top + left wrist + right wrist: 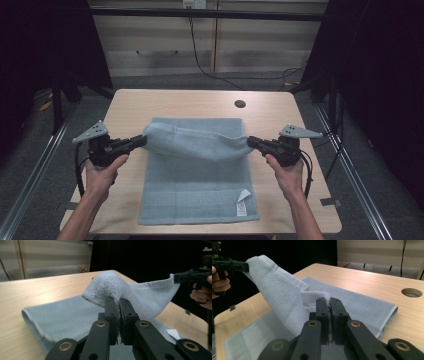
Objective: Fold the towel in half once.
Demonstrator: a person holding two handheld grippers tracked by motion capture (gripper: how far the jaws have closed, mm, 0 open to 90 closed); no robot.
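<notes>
From the high view, your left gripper [141,141] and right gripper [252,142] each pinch a far corner of the light blue towel [197,192], lifting that edge above the middle of the table [300,107] while the near half (white tag showing) lies flat toward the near edge. In the left gripper view, your jaws are pressed together on bunched towel [110,287]. In the right gripper view, your jaws clamp the hemmed corner of the towel [314,298].

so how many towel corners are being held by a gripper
2: the left gripper pinches one corner of the towel at its left, the right gripper one at its right.
</notes>
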